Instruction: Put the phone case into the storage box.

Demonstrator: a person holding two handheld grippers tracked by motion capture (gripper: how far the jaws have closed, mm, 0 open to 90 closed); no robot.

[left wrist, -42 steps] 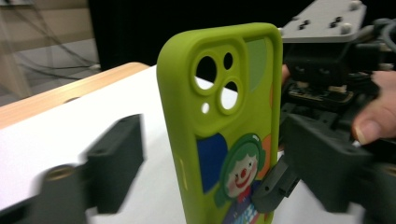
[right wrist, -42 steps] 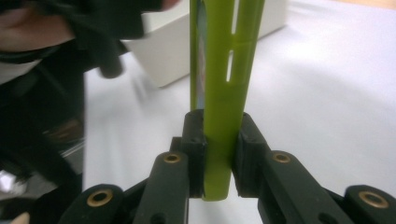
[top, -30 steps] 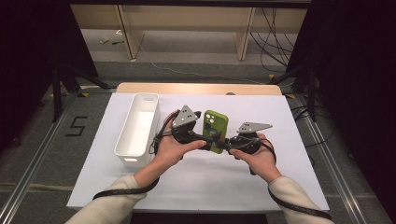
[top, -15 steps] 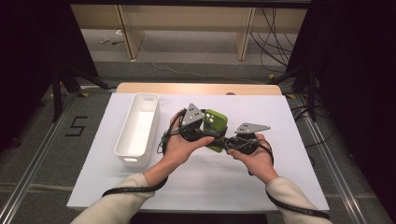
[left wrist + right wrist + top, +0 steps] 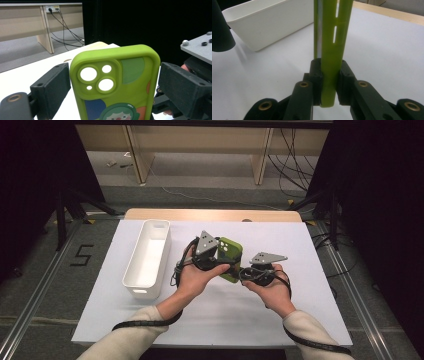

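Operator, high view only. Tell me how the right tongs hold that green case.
Observer: The right tongs are shut across the thickness of the green case, at one end.
Operator: Now report the left tongs.
Observer: The left tongs straddle its width and have just been closing. The pads sit at its side edges, but I cannot tell if they touch.
Operator: Check the camera cutouts.
Observer: White shows straight through the camera cutouts.

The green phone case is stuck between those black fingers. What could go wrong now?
The right gripper pinches only the bottom edge of the green phone case, so the tall case could tip or twist out. The left gripper has just been closing its fingers around the case's sides without pressing yet; an uneven squeeze could bend the soft case or knock it onto the table.
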